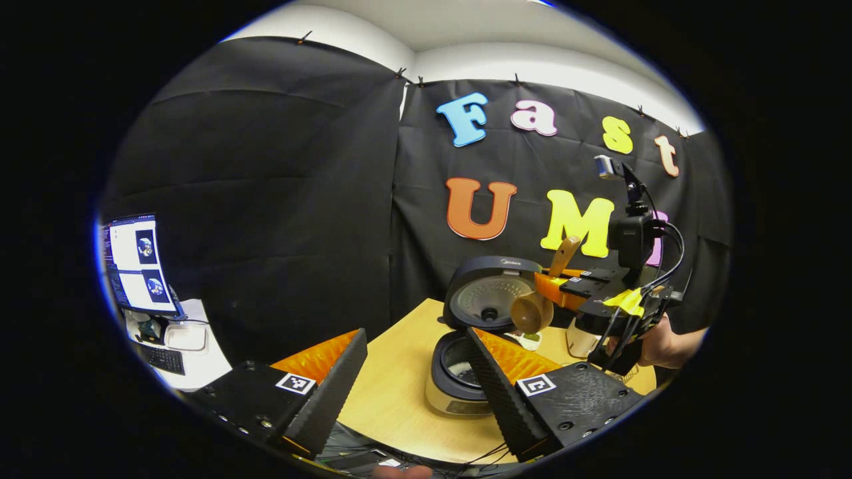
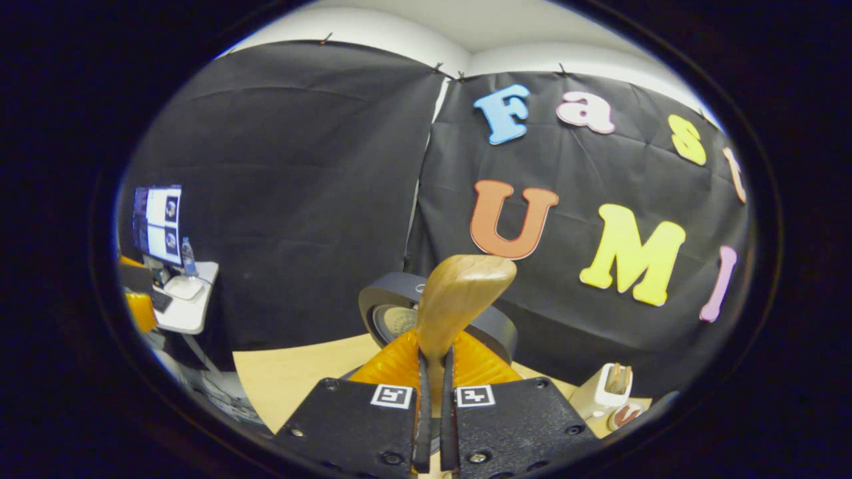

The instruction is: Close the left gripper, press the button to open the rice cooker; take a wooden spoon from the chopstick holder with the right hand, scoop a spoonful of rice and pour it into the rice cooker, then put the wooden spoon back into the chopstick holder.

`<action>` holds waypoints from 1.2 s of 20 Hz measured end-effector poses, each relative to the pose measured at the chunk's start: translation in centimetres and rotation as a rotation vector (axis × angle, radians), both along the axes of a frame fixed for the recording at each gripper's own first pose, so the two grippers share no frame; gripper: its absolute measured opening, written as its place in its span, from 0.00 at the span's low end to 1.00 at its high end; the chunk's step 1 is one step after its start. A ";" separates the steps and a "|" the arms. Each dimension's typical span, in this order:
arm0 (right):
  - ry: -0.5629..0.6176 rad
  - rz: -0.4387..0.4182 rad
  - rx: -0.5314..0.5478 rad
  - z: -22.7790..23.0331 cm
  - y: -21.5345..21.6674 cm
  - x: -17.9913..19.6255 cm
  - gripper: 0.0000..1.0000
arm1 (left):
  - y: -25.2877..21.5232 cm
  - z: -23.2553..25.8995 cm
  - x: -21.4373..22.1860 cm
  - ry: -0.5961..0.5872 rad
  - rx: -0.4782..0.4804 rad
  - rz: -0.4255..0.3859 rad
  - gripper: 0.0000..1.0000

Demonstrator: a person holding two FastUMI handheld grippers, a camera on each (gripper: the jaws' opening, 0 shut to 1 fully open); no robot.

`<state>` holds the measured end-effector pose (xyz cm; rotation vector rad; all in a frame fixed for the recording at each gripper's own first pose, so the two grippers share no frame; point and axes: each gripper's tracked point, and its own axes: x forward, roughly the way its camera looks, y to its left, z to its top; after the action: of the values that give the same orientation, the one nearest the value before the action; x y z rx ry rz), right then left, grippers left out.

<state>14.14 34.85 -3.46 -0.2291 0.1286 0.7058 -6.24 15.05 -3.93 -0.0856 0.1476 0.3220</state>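
We clamp the right gripper [image 2: 432, 392] on the smooth wooden spoon [image 2: 459, 299]. Our left gripper [image 1: 416, 359] gapes wide before the round, lid-up rice cooker [image 1: 466, 372].

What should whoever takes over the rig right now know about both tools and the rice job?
Left tool: open, empty, low in front of the cooker.
Right tool: shut on the light wooden spoon; the left gripper view shows its bowl above the open pot.
Dark round rice cooker sits on the pale wooden table, lid up. White chopstick holder stands to the right.
Done: lid opened, spoon taken.
Cannot tell whether the rice is poured.
Left: return the spoon to the holder.
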 end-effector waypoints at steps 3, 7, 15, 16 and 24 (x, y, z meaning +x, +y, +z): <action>0.153 -0.047 0.151 0.9 -3.5 0.5 0.11 | -1.8 0.0 1.6 0.005 0.022 -0.053 0.95; 0.222 -0.179 0.275 2.3 -11.9 2.5 0.11 | -4.5 0.7 4.3 -0.017 0.042 -0.114 0.95; 0.215 -0.529 0.318 0.5 -32.7 5.0 0.11 | -9.4 0.7 8.9 -0.050 0.032 -0.198 0.95; 0.220 -0.576 0.319 -0.3 -35.2 5.2 0.11 | -9.9 0.5 9.3 -0.048 0.028 -0.204 0.95; 0.345 -0.785 0.321 -8.9 -47.8 7.0 0.11 | -13.4 -0.1 11.4 -0.014 0.053 -0.248 0.95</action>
<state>21.16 -12.98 -12.41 0.2524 0.4039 -0.0305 5.13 1.66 -4.02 -0.0163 0.1339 0.0775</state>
